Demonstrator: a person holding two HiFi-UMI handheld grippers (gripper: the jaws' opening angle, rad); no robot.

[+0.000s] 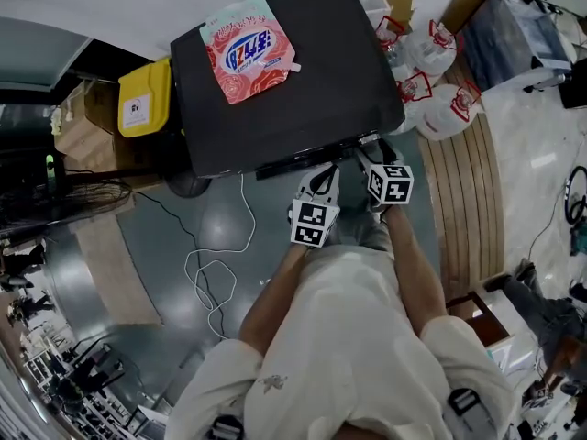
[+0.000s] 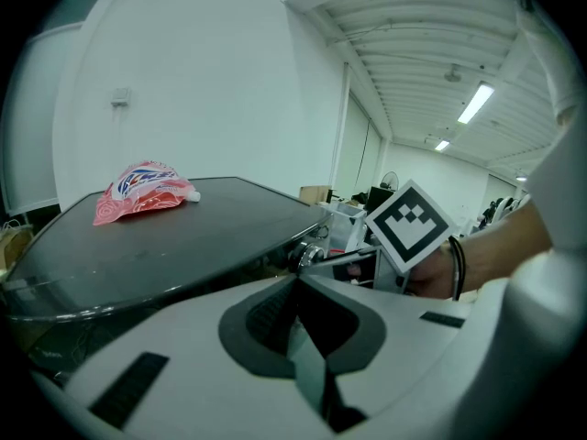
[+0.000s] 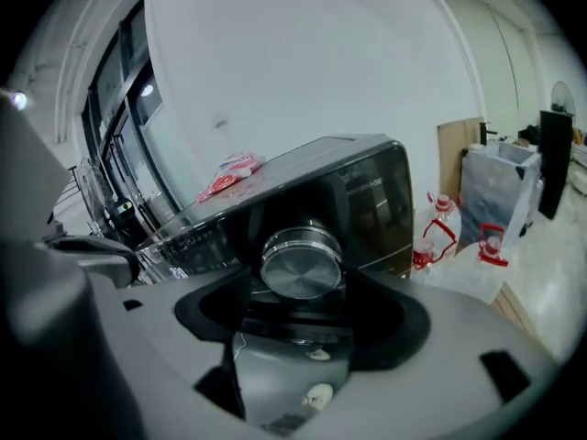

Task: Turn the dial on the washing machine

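- Two right gripper jaws stand wide apart around the washing machine dial at 12 o'clock, not pressing it.
- Both left gripper jaws meet, empty.

Inspection counted one washer with one dial. One pouch was recorded. Two grippers were present, the left gripper and the right gripper, each bearing one marker cube. Also counted: one yellow bin, one white cable, and at least four jugs; any further jugs could not be made out.
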